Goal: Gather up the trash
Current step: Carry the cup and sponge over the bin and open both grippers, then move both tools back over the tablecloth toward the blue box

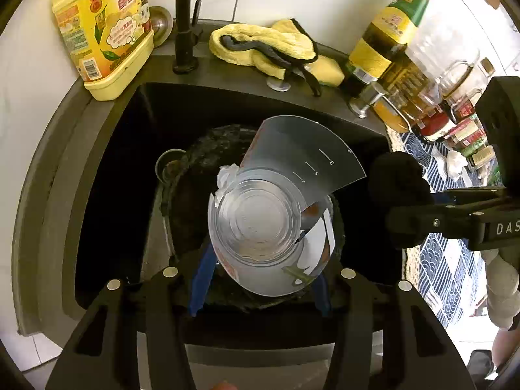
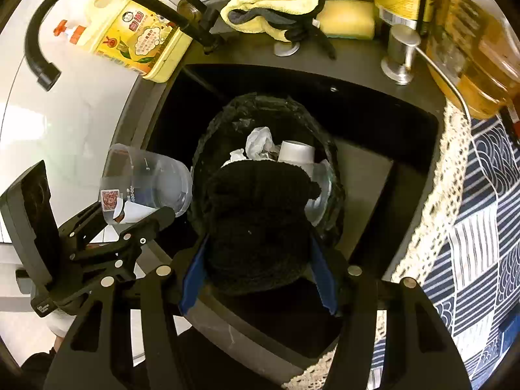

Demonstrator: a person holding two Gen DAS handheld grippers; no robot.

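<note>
Clear plastic cup [image 1: 260, 224] sits pinched in the left gripper [image 1: 260, 279] above the bin [image 2: 208, 149]. Right gripper [image 2: 258, 279] clamps a black knitted bundle [image 2: 256, 224] over that bin.

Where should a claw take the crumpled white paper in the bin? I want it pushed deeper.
Grip the upstanding crumpled peak of the white paper, coming straight down from above. It sticks up among the trash in the black-lined bin, with a white cup close beside it, so a side approach looks blocked. The right claw already holds a black knit item.
</note>
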